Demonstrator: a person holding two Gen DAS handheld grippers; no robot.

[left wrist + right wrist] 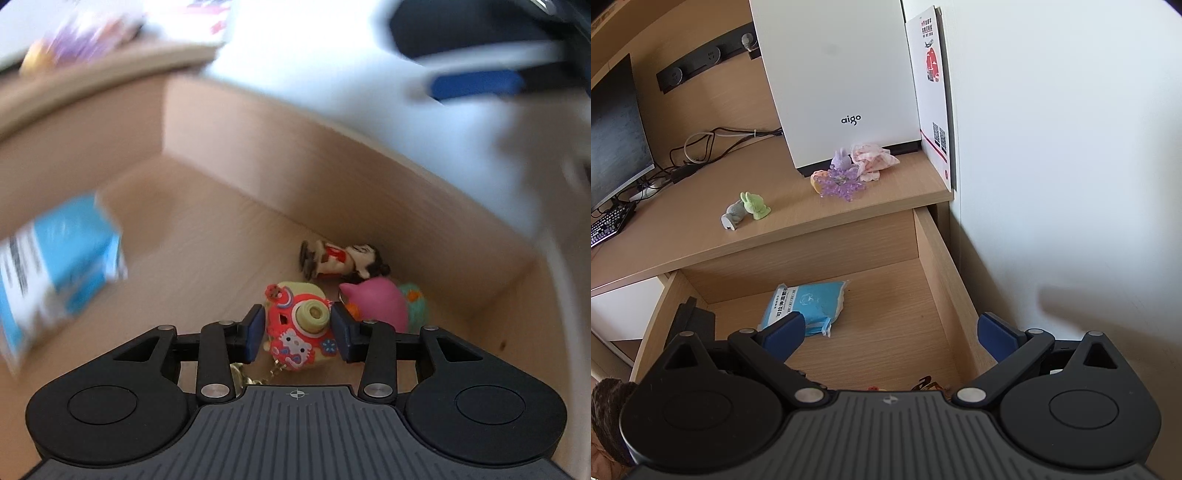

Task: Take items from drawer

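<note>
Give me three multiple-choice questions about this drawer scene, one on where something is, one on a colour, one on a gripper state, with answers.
1. Where does the blue packet lie?
A. on the desktop
B. in the open drawer
C. on the keyboard

2. What colour is the lens of the toy camera keychain?
A. pale yellow
B. black
C. blue

3. How is the right gripper?
A. shut on the packet
B. shut on nothing
C. open, holding nothing

Answers:
1 B, it rests on the drawer floor below the desktop.
2 A, the round lens is pale yellow on a red body.
3 C, its fingers stand wide apart above the drawer.

left wrist: close, down inside drawer [258, 177] | right wrist: higher, over desk [701, 221] | shared: drawer
</note>
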